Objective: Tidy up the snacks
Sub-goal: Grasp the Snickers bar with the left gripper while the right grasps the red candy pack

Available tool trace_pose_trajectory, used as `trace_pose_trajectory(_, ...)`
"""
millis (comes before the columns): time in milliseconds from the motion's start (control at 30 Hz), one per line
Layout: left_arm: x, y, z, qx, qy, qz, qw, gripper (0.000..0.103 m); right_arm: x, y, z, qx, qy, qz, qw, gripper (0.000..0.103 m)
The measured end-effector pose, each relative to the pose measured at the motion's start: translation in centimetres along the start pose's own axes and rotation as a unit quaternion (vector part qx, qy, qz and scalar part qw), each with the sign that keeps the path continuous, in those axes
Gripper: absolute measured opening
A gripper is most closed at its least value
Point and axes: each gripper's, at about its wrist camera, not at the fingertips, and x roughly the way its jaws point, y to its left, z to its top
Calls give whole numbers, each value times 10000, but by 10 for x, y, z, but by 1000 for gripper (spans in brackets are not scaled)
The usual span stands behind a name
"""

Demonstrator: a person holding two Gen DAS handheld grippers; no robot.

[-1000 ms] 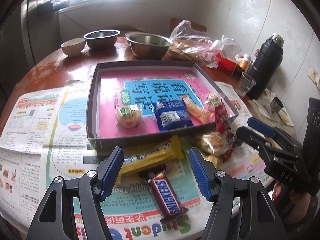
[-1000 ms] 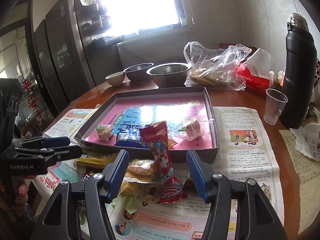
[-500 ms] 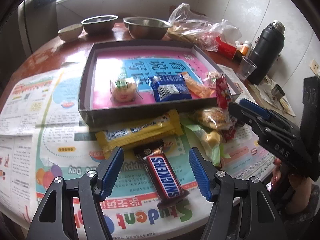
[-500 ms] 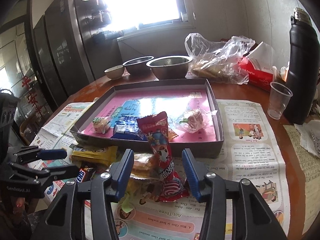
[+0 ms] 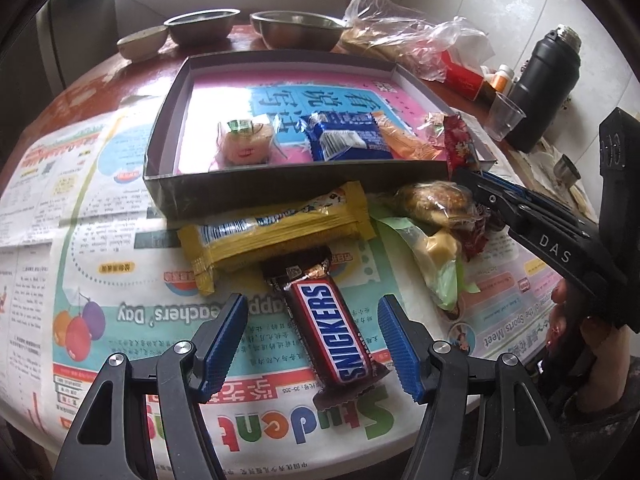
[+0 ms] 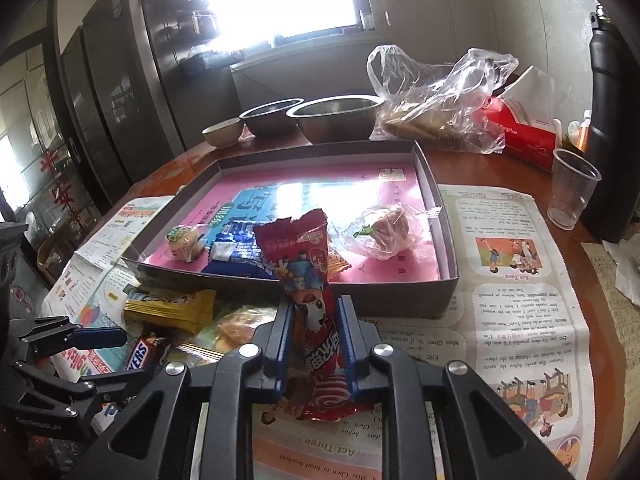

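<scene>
While pinched upright, red snack packet (image 6: 310, 280) leans toward tray (image 6: 434, 200).

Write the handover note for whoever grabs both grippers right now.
Right gripper: shut on the red snack packet, which stands upright just in front of the tray.
Left gripper: open, fingers either side of the Snickers bar, not gripping.
Done: round cake, blue packet, orange packet and a clear-wrapped cake lie in the tray.
Left: red packet, Snickers, yellow bar, the wrapped pastry and a green-wrapped snack, all on the newspaper.
</scene>
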Motion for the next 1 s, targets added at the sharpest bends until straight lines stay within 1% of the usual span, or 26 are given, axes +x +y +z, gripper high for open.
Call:
trace_pose_trajectory(133, 3, 1, -2, -98, -5, -65, 9999, 69, 6, 0, 0, -28, 26, 13, 10000, 20)
trace_pose_trajectory(233, 3, -1, -4, -96, -57, -16, 9999, 68, 9, -1, -1, -33, 11, 82, 10000, 18)
trace_pose_trajectory(300, 2, -3, -5, -45, -109, 101, 9999, 59, 10, -2, -2, 9, -3, 142, 9999, 18)
trace_pose_trajectory(367, 2, -5, -6, 41, -140, 182, 9997, 43, 8, -3, -3, 70, -43, 207, 9998, 17)
trace_pose_trajectory(433, 2, -7, -6, 85, -141, 144, 9998, 36, 7, -4, -3, 127, -56, 275, 9995, 17)
trace_pose_trajectory(467, 3, -8, -6, 106, -147, 133, 9997, 34, 6, -5, -3, 151, -61, 302, 9994, 17)
trace_pose_trajectory(567, 2, -8, -5, 112, -141, 69, 9998, 30, 4, -6, -3, 200, -103, 331, 9992, 16)
trace_pose_trajectory(633, 1, -8, -5, 119, -147, 55, 9998, 30, 0, -7, -2, 235, -149, 350, 9990, 16)
trace_pose_trajectory(1000, -21, -6, 2, 80, -441, -29, 9990, 29, -20, -13, 5, 408, -472, 403, 9972, 16)
